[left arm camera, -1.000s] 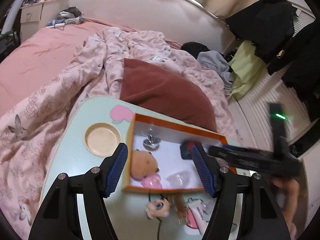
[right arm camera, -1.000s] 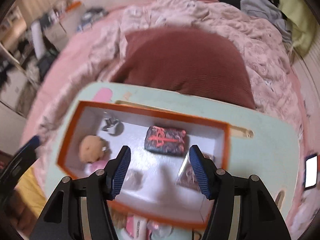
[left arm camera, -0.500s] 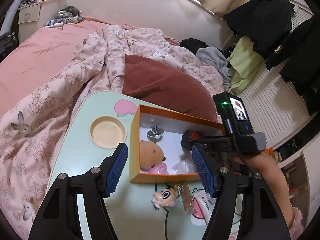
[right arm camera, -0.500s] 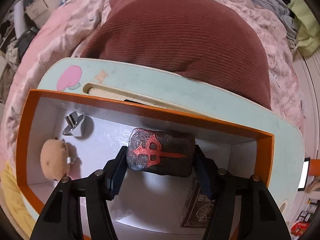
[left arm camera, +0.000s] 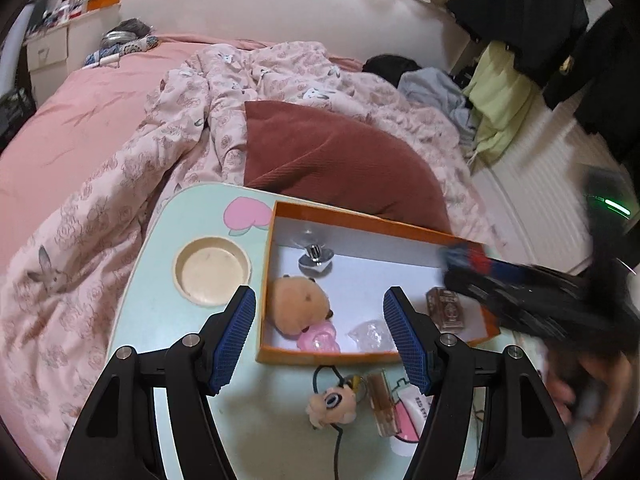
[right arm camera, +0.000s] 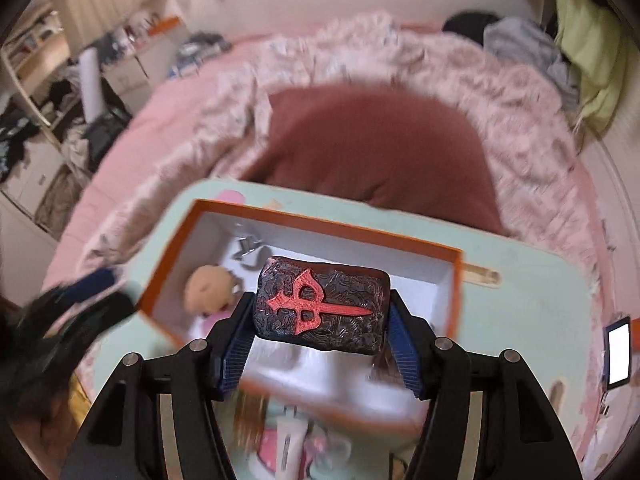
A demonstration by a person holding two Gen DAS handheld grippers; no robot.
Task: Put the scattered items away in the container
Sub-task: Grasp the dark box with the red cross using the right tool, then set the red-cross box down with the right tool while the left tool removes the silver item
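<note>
one block [right arm camera: 322,306], dark with a red mark, sits pinched in my right gripper [right arm camera: 320,332] above the box [right arm camera: 454,276]; i judge it needs setting back inside. my left gripper [left arm camera: 320,334] hangs spread and empty; next comes the charm [left arm camera: 332,402] on the desk [left arm camera: 160,312].

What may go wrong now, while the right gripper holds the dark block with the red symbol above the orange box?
1. The right gripper pinches the dark block only by its ends; it might slip and fall onto the plush toy in the orange box.
2. The motion looks fast and blurred, so the gripper may knock the box wall.
3. The left gripper hovers open nearby; the two could collide.
</note>
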